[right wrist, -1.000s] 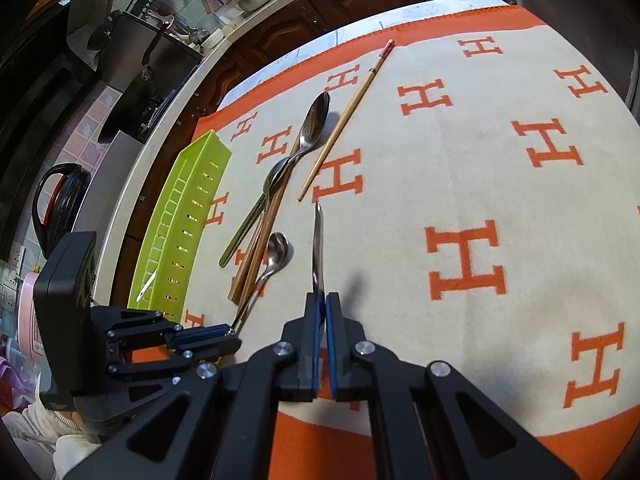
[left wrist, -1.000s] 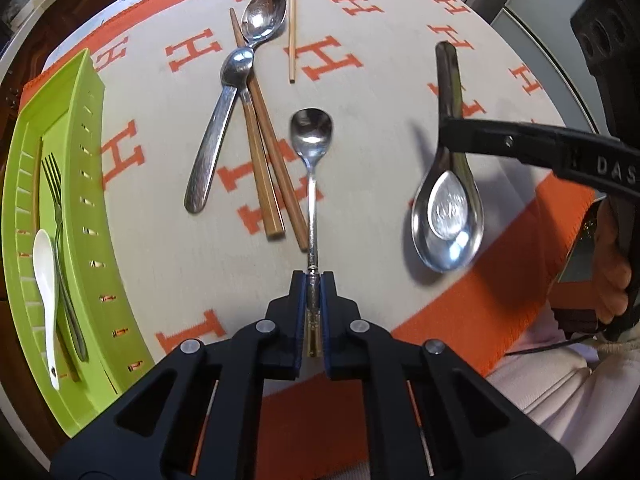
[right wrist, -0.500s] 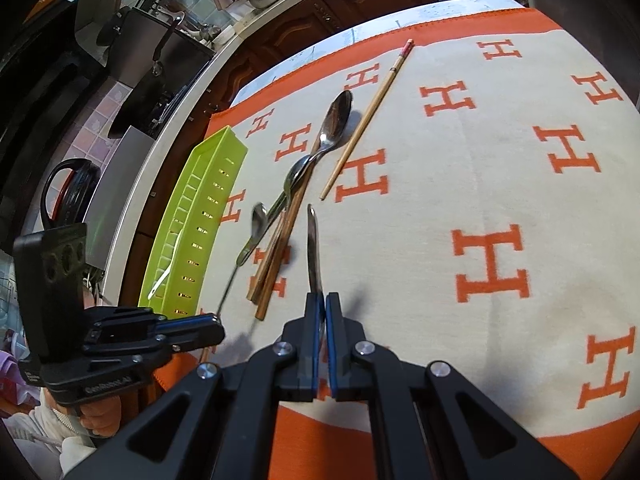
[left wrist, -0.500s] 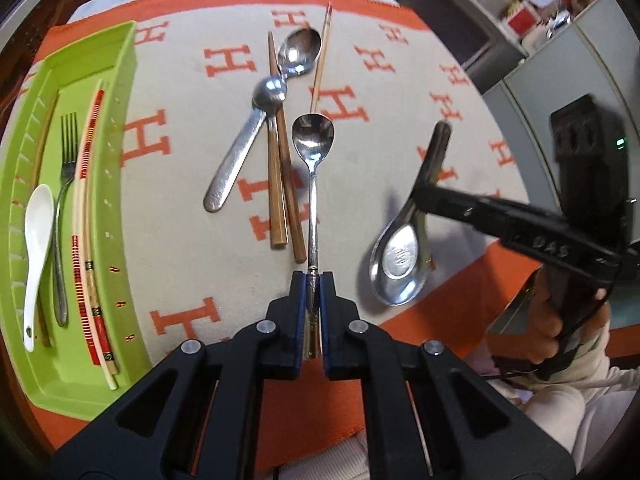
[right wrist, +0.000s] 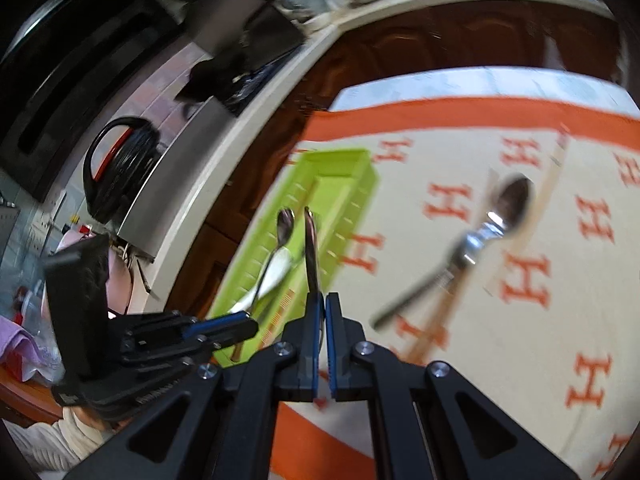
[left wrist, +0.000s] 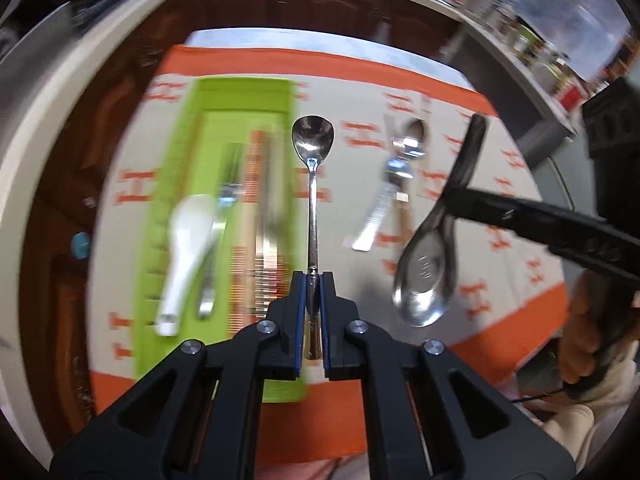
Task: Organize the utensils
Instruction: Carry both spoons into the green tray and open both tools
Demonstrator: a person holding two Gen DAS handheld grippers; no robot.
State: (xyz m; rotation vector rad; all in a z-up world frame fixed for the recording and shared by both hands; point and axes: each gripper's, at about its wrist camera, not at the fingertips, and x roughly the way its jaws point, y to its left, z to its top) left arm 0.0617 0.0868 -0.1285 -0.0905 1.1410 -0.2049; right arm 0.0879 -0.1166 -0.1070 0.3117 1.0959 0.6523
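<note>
Left gripper [left wrist: 313,280] fingers clamped on the handle of a small steel spoon [left wrist: 312,148], bowl pointing away, held in the air over the right edge of the green tray [left wrist: 176,168]. Right gripper [right wrist: 320,304] fingers pressed together on the dark handle of a big soup spoon [left wrist: 426,276]; from the right wrist view only the handle [right wrist: 310,248] shows edge-on, from the left wrist view its steel bowl hangs down toward the camera, off the cloth. Tray sits at the left side of the cream and orange H-pattern cloth [right wrist: 520,360], holding a white spoon [left wrist: 186,248], a fork [left wrist: 224,216] and striped chopsticks [left wrist: 256,216], all blurred. Out on the cloth to the right of the tray: two steel spoons [right wrist: 480,236] overlapping, wooden chopsticks [right wrist: 440,320] under them, one more chopstick [right wrist: 556,160] lying apart further out. A hand [left wrist: 588,344] with a pale sleeve grips the right gripper's body at the right edge. Dark wood cabinets and a counter behind, blurred.
</note>
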